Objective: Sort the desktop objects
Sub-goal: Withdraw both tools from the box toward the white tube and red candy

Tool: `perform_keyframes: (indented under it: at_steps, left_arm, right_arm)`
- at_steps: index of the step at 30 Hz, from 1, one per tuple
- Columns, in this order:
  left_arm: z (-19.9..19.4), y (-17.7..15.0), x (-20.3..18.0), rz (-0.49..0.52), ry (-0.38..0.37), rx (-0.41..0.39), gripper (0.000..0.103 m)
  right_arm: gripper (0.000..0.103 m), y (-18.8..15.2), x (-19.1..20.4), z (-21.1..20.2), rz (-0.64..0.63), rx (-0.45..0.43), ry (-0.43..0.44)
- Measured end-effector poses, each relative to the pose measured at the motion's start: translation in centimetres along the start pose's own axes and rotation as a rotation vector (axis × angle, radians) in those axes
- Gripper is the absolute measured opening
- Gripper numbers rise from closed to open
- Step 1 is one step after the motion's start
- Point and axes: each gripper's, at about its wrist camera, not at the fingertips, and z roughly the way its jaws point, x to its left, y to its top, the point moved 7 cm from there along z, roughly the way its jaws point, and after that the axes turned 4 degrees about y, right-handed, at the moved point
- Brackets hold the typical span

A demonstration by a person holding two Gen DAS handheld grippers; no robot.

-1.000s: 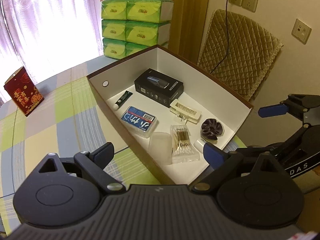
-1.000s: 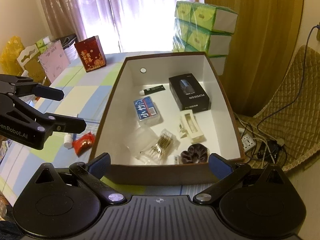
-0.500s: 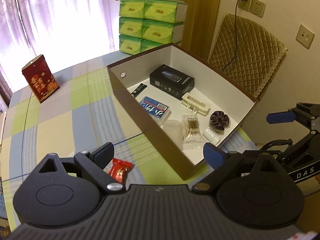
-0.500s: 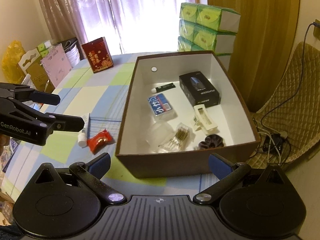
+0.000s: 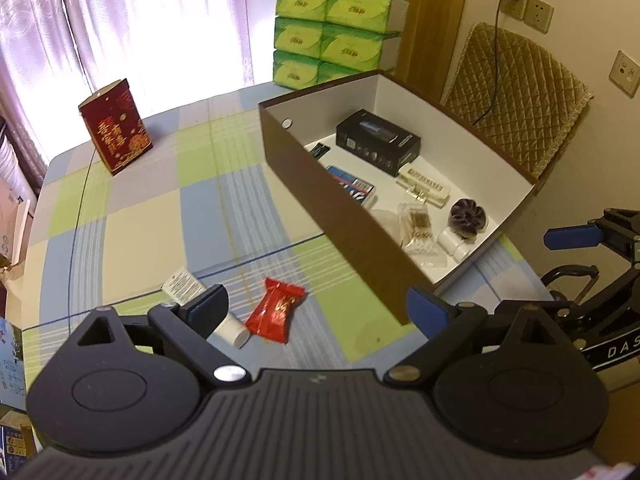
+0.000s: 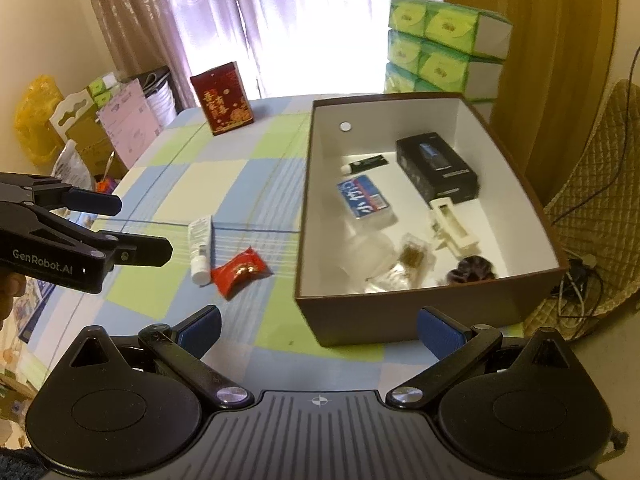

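Hovering above the checked tablecloth (image 5: 132,220), we hold both tools empty: the left gripper (image 5: 320,308) has its jaws spread wide apart, and the right gripper (image 6: 318,330) is equally wide, gripping nothing. Two things lie loose on the cloth, just outside the brown box (image 6: 420,312): a red snack packet (image 5: 276,310) and a small white tube (image 5: 192,292) with a white cap, touching or nearly touching each other. The box already holds a black carton (image 6: 438,168), a blue pack (image 6: 364,198), a bag of cotton swabs (image 5: 416,224), a cream clip (image 6: 452,224), a dark scrunchie (image 5: 468,218) and a few smaller bits. We judge the packet to be light, crinkly and a little slippery, with a puffed middle that gives under pressure; we would pinch it across the narrow waist or by a crimped end, gently, so the contents are not crushed. The tube looks light and soft-walled, likely to roll; we would close on its body near the stiffer cap end, across its width. The left tool sits nearest both, the tube partly hidden behind its left finger (image 5: 210,308).
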Motion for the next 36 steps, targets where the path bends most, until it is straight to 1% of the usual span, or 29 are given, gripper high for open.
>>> perform_keyframes:
  at_steps: [12,24,28,31,36]
  left_arm:
    - [0.1,-2.6,4.0,-0.014,0.018,0.04,0.094]
    - [1.6,-7.2,9.6,-0.056,0.049,0.117,0.094]
    - [2.2,-8.1,11.4,-0.072,0.06,0.134,0.094]
    - [2.9,-8.5,12.7,-0.089,0.069,0.143,0.094]
    - [4.8,-9.0,13.8,-0.111,0.071,0.171,0.094]
  right_arm:
    - [0.101,-0.7,4.0,2.8,0.001,0.041,0.02]
    - [0.101,-2.0,8.4,7.2,0.026,0.091,0.036]
    - [0.101,-2.3,9.3,8.8,0.048,0.103,0.02]
    - [0.101,-2.4,9.7,9.9,0.069,0.096,0.0]
    - [0.101,-2.9,9.3,11.3,0.156,0.065,-0.025]
